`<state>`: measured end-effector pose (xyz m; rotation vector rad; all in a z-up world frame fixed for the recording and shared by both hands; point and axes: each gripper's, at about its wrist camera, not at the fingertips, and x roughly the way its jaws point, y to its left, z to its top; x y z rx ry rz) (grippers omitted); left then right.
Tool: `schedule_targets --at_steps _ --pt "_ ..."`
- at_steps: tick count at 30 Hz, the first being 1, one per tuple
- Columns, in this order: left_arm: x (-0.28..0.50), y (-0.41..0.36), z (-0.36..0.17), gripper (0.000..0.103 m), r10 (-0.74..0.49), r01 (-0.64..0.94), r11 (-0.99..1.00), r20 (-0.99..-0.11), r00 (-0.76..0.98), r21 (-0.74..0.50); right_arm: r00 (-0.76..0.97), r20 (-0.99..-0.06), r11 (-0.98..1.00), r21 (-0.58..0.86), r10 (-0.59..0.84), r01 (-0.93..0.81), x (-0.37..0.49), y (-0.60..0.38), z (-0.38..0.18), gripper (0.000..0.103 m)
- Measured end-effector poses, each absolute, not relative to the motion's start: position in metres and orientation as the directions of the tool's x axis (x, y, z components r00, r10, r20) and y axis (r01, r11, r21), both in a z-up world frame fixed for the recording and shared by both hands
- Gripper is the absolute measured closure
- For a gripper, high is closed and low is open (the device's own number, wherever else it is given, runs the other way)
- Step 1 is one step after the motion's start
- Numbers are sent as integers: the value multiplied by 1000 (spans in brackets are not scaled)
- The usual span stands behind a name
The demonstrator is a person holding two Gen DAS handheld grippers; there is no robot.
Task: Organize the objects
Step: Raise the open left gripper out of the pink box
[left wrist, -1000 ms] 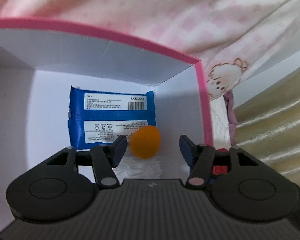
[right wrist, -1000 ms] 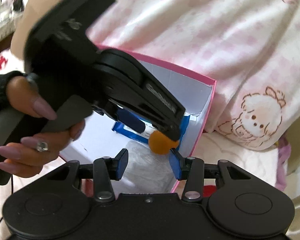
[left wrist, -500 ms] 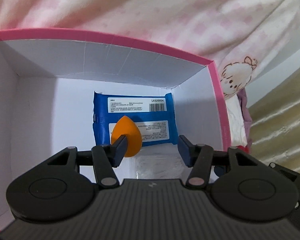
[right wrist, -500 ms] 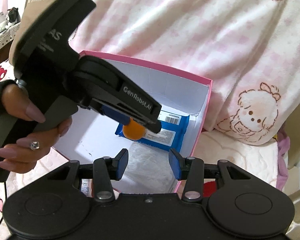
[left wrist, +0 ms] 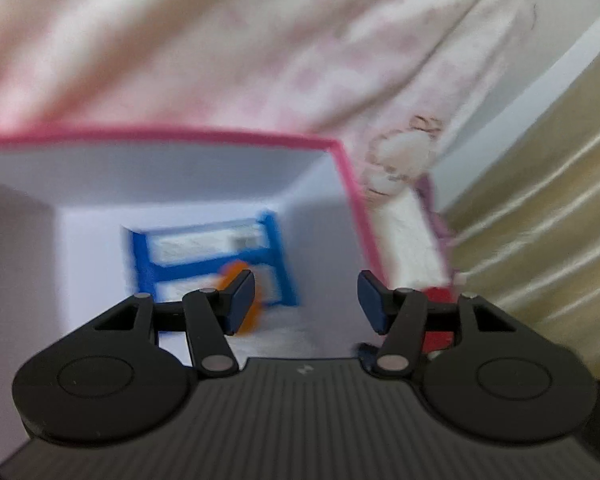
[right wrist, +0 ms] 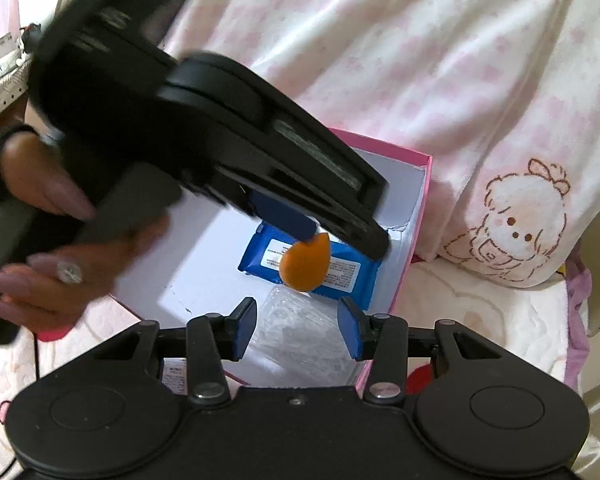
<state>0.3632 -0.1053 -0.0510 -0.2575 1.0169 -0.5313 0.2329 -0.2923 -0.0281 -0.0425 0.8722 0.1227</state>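
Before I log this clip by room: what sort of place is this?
Probably a bedroom, on a bed: a pink checked fleece blanket with a cartoon puppy, a quilted sheet under the pink box, and satin fabric alongside.

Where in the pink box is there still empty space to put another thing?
Inside the pink box, the bare white floor left of the blue packet is free. The right side is crowded: the packet lies by the far right corner with the orange sponge over it, and a clear wrapped item sits nearer.
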Motion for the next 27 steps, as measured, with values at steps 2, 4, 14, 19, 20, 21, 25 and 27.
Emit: schedule_targets --at_steps 2,4,14,19,20,21,25,27 --pt "363 -104 -54 47 -439 293 895 -785 437 -337 640 -764 993 13 88 -120 234 -293 -29 54" --pt "365 -105 -65 49 -394 291 911 -821 414 -291 642 -762 993 16 91 -121 235 -295 -30 54" --pt "361 -113 -86 69 -535 278 843 -771 344 -461 642 -762 994 22 88 -110 234 -293 -31 54" --pt "359 -123 -87 69 -564 287 824 -758 328 -489 662 -746 993 -14 66 -115 222 -290 -24 54" --pt "361 -123 -88 69 -572 283 819 -756 319 -500 662 -746 993 -18 67 -121 221 -290 -23 54" --pt "361 -122 -89 69 -575 275 816 -757 310 -508 661 -747 992 -23 64 -122 222 -291 -23 54" --pt "354 -121 -81 56 -534 278 843 -777 333 -460 660 -748 994 3 74 -108 226 -296 -26 54" --pt "351 -121 -76 47 -495 283 865 -792 357 -414 662 -744 994 27 89 -104 226 -299 -26 54"
